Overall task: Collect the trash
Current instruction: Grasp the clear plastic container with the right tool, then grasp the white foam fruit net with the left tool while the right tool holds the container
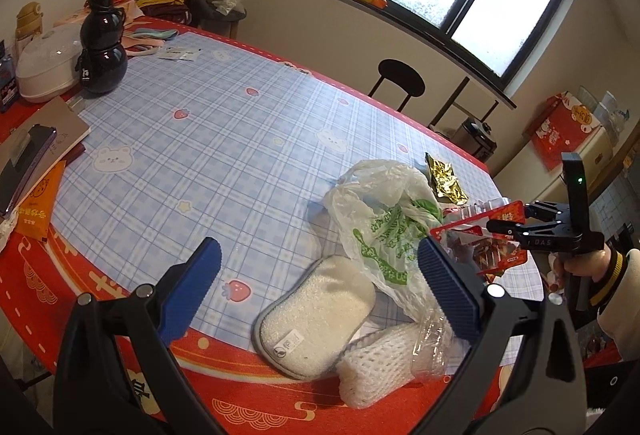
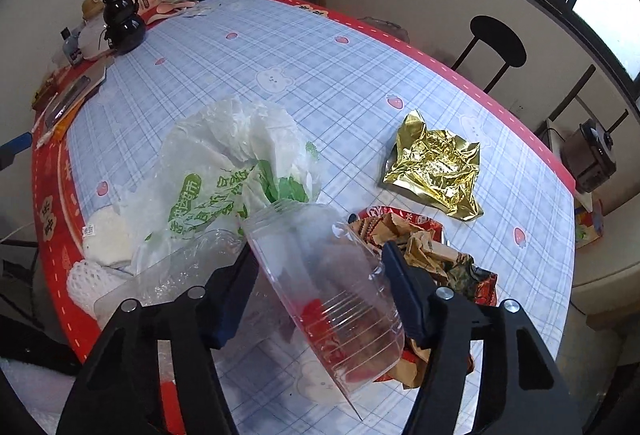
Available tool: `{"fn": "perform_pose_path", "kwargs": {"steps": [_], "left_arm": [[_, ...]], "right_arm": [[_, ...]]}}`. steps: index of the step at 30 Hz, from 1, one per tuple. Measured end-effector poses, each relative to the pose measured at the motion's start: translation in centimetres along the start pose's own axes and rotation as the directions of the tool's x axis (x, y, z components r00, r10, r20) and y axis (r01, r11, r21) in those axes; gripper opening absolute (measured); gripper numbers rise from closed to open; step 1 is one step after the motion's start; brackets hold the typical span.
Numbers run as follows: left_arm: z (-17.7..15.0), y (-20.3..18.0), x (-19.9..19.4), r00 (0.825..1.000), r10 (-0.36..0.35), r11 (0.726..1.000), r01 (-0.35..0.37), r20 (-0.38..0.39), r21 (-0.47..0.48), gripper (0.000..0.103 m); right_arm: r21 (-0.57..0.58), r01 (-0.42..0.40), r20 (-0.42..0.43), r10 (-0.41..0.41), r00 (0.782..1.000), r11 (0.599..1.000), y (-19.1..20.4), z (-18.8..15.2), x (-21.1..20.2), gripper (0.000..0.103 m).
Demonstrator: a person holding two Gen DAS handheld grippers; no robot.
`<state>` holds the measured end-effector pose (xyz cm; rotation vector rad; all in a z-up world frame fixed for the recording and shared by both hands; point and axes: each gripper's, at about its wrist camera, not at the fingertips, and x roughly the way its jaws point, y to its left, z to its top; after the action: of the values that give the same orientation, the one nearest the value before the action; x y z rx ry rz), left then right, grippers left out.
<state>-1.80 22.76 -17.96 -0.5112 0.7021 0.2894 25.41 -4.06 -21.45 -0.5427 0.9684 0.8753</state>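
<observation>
My right gripper (image 2: 316,267) is shut on a clear plastic cup (image 2: 328,287), held tilted above the table; the cup also shows in the left wrist view (image 1: 486,209). Under it lies a red snack wrapper with crumpled brown paper (image 2: 424,251). A white plastic bag with green print (image 2: 232,171) lies left of the cup, seen too in the left wrist view (image 1: 384,219). A crumpled gold foil wrapper (image 2: 436,167) lies to the right. My left gripper (image 1: 320,271) is open and empty above the table's near edge, beside a white sponge pad (image 1: 316,319) and white foam netting (image 1: 380,363).
The round table (image 1: 224,139) has a blue checked cloth with a red rim. A black gourd bottle (image 1: 102,39), a white rice cooker (image 1: 46,67), a notebook with a phone (image 1: 36,151) and an orange packet (image 1: 38,207) sit at its left. A black stool (image 1: 400,79) stands beyond.
</observation>
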Motion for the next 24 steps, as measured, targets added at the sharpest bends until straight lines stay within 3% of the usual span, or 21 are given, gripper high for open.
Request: {"fn": "perform_pose_path", "kwargs": {"steps": [5, 10, 17, 21, 24], "left_arm": [[-0.2, -1.1, 0.5, 1.000, -0.016, 1.000, 0.017, -0.015, 0.023, 0.097], [-0.5, -2.3, 1.2, 0.999, -0.040, 0.998, 0.042, -0.033, 0.043, 0.096], [-0.8, -3.5, 1.9, 0.996, -0.066, 0.995, 0.070, -0.060, 0.066, 0.096], [-1.5, -4.4, 2.5, 0.990, -0.098, 0.991, 0.106, -0.100, 0.087, 0.094], [-2.3, -5.8, 3.3, 0.979, -0.136, 0.981, 0.155, -0.151, 0.117, 0.087]], "right_arm": [[0.037, -0.029, 0.058, 0.027, 0.998, 0.999, 0.1, -1.4, -2.3, 0.051], [0.116, -0.060, 0.145, 0.043, 0.989, 0.991, 0.2, -2.8, -5.1, 0.050], [0.250, -0.071, 0.243, 0.009, 0.970, 0.966, 0.7, -6.5, -8.8, 0.049], [0.324, -0.044, 0.259, -0.044, 0.965, 0.945, 0.2, -9.1, -10.0, 0.049], [0.370, -0.023, 0.261, -0.080, 0.962, 0.929, -0.6, -10.6, -10.6, 0.049]]}}
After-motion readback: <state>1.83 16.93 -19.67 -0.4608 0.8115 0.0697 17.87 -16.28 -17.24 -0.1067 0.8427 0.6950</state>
